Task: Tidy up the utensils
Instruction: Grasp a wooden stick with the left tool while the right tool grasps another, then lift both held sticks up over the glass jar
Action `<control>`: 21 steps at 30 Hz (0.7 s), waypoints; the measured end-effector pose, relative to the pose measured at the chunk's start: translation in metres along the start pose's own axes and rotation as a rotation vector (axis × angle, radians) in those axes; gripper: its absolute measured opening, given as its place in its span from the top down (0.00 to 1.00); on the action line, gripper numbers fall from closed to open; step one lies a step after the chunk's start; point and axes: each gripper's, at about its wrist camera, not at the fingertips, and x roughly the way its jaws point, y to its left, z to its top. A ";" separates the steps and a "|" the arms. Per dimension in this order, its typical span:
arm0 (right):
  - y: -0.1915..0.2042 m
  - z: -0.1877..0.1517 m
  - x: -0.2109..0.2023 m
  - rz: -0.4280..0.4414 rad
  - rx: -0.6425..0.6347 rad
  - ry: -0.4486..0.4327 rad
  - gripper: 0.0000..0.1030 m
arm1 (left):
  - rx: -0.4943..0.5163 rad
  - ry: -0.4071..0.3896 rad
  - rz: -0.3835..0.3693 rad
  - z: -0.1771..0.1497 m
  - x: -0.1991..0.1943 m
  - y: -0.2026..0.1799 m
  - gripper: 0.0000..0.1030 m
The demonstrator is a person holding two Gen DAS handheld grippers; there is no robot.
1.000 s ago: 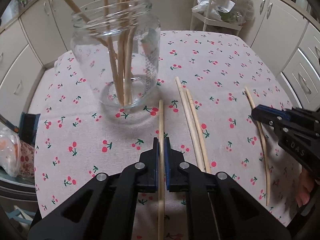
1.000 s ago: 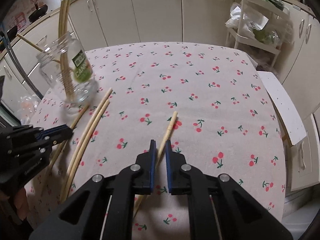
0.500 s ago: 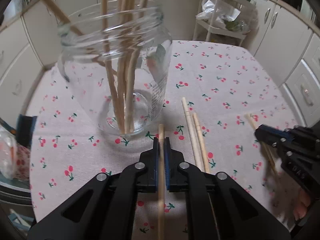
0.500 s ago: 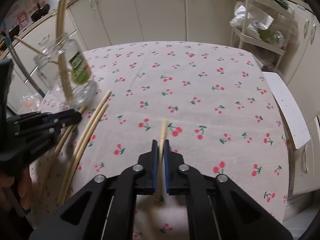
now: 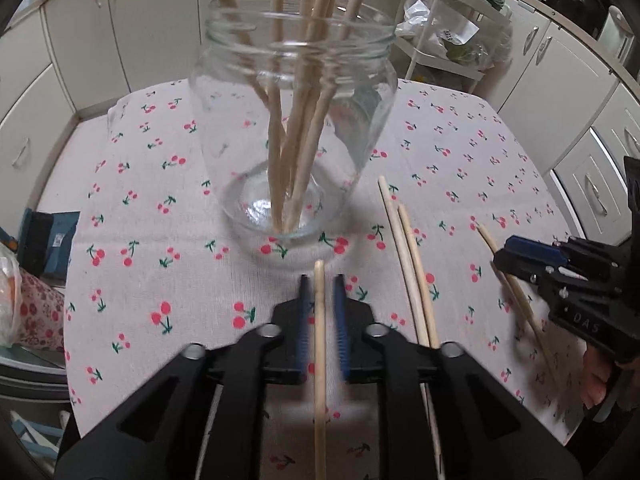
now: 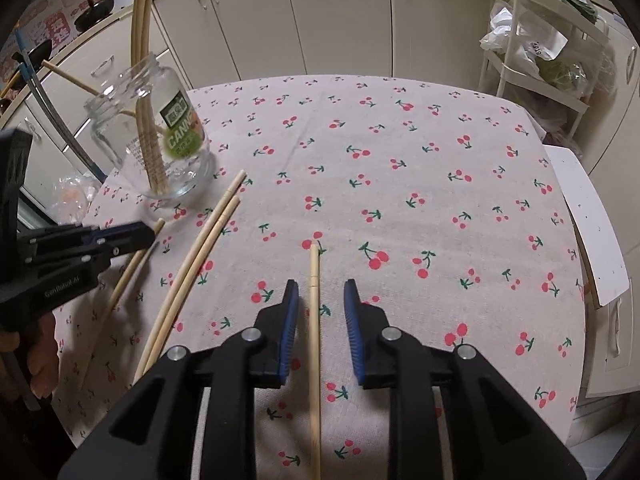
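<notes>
The left gripper (image 5: 320, 304) is hovering over a chopstick (image 5: 319, 360) that is lying on the cloth just short of the glass jar (image 5: 294, 128); half a second ago its jaws were pinched onto that stick, and now they are standing apart with a gap on either side. The right gripper (image 6: 318, 312) is doing the same: its jaws, closed on their own chopstick (image 6: 315, 340) a moment back, are now spread wide, the stick running loose between them. The jar is standing upright, holding a bundle of chopsticks (image 5: 304, 112) leaning against its rim, and it is looming closer to the left camera than before. A pair of chopsticks (image 5: 408, 264) is lying side by side between the two grippers, touching along their length. Everything is sitting on a round table under a cherry-print tablecloth (image 6: 440, 160). Cream cabinets (image 6: 328, 16) are ringing the room, and a white rack (image 6: 536, 56) is holding plastic bags in the corner.
</notes>
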 end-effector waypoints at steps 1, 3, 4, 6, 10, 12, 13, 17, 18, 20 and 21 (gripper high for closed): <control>0.004 -0.001 0.000 -0.020 -0.028 -0.009 0.77 | 0.002 0.003 0.011 0.000 0.000 0.000 0.69; 0.010 -0.003 0.001 -0.056 -0.078 -0.023 0.85 | 0.017 -0.006 0.029 0.002 0.003 -0.005 0.66; 0.012 -0.004 0.002 -0.058 -0.090 -0.030 0.88 | 0.034 -0.011 0.047 0.002 0.005 -0.010 0.66; 0.013 -0.005 0.002 -0.048 -0.090 -0.035 0.94 | 0.073 -0.023 0.090 0.001 0.006 -0.017 0.74; 0.001 -0.006 0.001 0.015 0.004 -0.045 0.95 | 0.043 -0.023 0.039 -0.002 -0.002 -0.013 0.95; -0.006 -0.006 0.001 0.051 0.053 -0.046 0.95 | 0.033 -0.066 0.024 -0.006 -0.019 -0.010 0.95; -0.009 -0.006 0.001 0.065 0.071 -0.048 0.95 | 0.020 -0.094 0.005 -0.007 -0.031 -0.008 0.96; -0.011 -0.006 0.001 0.085 0.097 -0.053 0.95 | -0.027 -0.321 -0.103 -0.002 -0.107 0.006 0.95; -0.012 -0.006 0.001 0.088 0.103 -0.055 0.95 | -0.033 -0.374 -0.117 0.001 -0.122 0.008 0.95; -0.013 -0.007 0.000 0.093 0.117 -0.062 0.95 | -0.050 -0.527 -0.136 0.016 -0.161 0.012 0.95; -0.013 -0.007 0.000 0.093 0.121 -0.066 0.95 | -0.060 -0.583 -0.128 0.022 -0.173 0.013 0.95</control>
